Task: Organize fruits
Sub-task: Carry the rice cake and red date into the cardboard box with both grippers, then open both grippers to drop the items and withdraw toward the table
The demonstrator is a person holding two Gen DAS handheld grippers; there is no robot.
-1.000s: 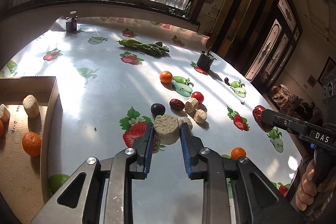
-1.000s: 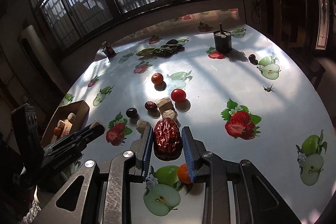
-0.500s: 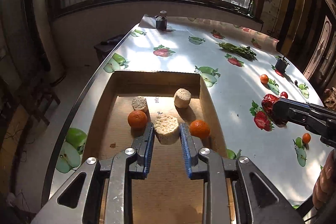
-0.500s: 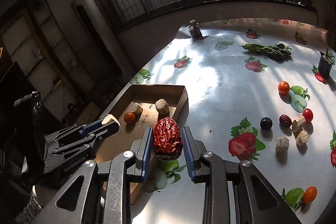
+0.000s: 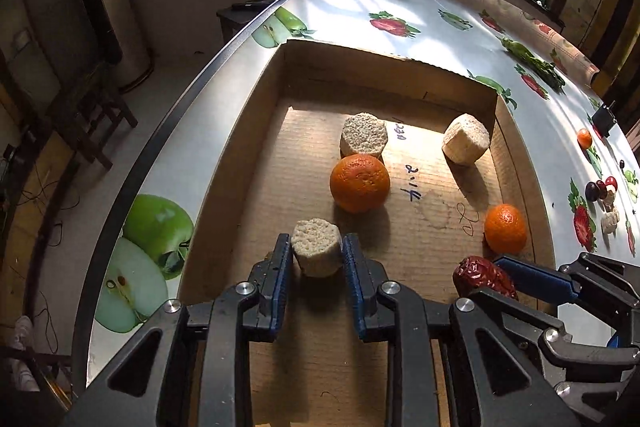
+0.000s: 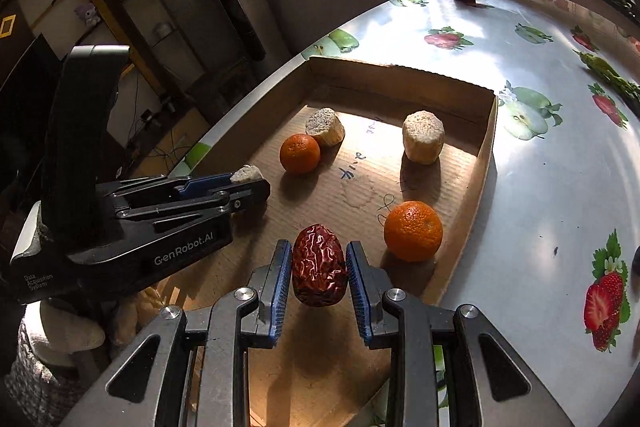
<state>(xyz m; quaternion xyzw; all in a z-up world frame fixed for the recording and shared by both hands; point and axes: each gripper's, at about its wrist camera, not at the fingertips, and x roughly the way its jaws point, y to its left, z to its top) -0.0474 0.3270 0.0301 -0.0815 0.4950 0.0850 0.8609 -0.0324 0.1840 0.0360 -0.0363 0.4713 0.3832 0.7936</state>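
The left tool is closed on a pale, crumbly cylinder chunk, gripped across its round sides and held low over the near part of the cardboard box. Beside it, the right tool pinches a wrinkled red date across its middle, long axis upright, hovering above the box floor near the right wall. The date looks light, leathery and slightly yielding, so a mid-body hold should stay put; the chunk seems porous and brittle, best squeezed gently on its flanks. Inside the box already lie two oranges and two more pale chunks toward the far wall. The box sits at the counter's left edge; more fruits wait well apart toward the right edge.
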